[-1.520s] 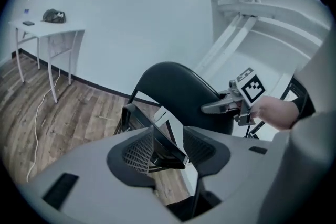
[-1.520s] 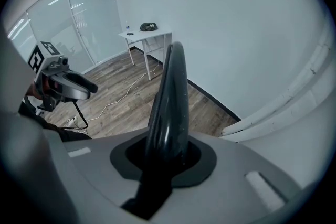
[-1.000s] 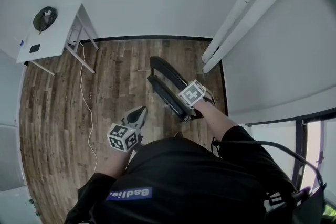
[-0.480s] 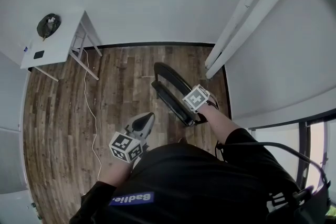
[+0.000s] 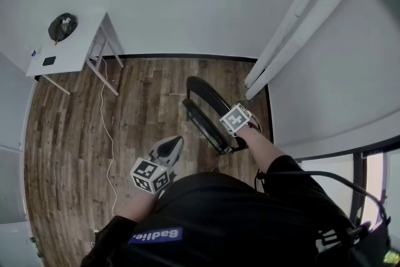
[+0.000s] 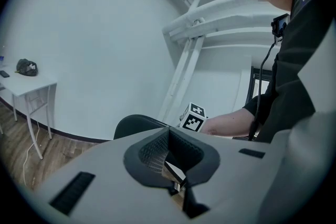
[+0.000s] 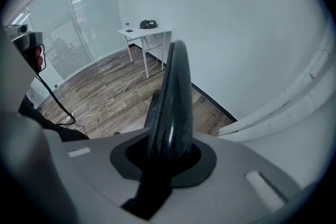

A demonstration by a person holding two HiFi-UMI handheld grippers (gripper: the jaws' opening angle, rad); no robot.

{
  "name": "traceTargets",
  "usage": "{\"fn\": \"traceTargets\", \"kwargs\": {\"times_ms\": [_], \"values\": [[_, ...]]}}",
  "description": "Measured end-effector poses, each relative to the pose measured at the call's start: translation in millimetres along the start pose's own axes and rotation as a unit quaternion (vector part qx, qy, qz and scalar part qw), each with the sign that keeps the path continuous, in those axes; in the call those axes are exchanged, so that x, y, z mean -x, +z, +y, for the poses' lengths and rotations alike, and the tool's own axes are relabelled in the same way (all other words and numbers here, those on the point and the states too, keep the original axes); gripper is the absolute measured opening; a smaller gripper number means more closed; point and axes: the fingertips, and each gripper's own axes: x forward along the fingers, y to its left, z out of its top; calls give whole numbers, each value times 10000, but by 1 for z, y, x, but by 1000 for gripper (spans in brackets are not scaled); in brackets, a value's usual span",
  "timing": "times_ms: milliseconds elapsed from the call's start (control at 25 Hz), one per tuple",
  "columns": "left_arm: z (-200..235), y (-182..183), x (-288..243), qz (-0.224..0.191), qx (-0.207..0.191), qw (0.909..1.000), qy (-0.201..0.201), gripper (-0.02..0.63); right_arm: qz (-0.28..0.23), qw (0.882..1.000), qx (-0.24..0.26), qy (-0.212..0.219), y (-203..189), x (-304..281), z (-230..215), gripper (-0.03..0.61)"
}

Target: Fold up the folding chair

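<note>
Lifted slightly, the left gripper (image 5: 170, 143) hangs clenched and empty, while the right gripper (image 7: 169, 155) grasps the top rim of the black folding chair (image 5: 199, 110), which stands nearly flat on the wooden floor (image 5: 75, 128) by the right wall; stiff, smooth and probably fairly heavy, it is best held by its frame.
</note>
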Motion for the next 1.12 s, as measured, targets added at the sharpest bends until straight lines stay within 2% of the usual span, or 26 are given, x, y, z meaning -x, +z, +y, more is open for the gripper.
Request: {"fn": "traceTargets", "kwargs": {"times_ms": [1120], "values": [[8,-13,0,59,42,9999,74,5,-14,9999,93,-84,3,2,-3,64]]}}
